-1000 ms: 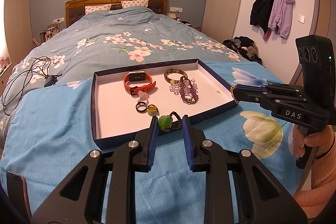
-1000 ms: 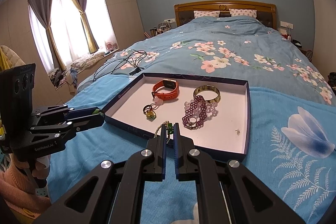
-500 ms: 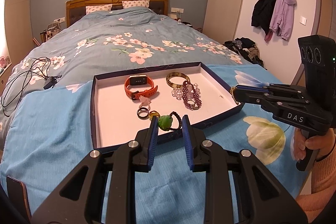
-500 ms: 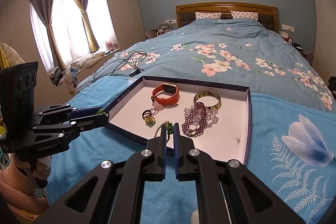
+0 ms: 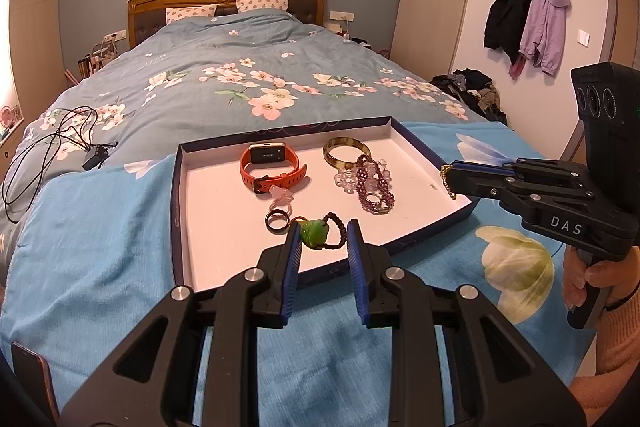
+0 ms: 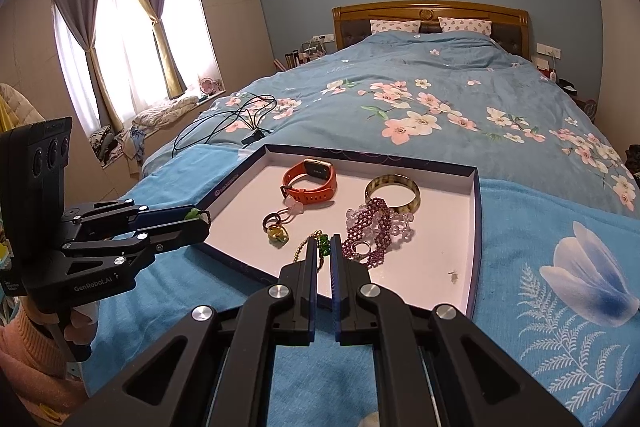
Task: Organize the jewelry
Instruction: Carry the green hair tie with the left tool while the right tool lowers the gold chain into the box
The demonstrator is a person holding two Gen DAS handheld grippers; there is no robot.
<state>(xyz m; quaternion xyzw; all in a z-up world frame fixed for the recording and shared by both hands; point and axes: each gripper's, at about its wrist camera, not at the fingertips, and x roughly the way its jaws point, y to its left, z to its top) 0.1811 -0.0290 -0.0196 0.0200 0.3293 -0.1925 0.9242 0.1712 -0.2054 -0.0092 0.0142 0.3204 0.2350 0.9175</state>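
Hardly Anything Moved at Jewelry Tray

Left wrist view: a green pendant on dark beads is pinched by the left gripper, lower centre, before the tray. Right wrist view: a gold chain is clamped by the closed right gripper, lower centre.

Tray: navy rim, white floor; in it an orange watch, a mottled amber-brown bangle, purple and clear bead bracelets, a black ring. Green pendant on dark beaded cord, between blue-padded black tongs. Bed quilt grey-blue with pink-white blossoms; bright blue blanket with pale flowers.
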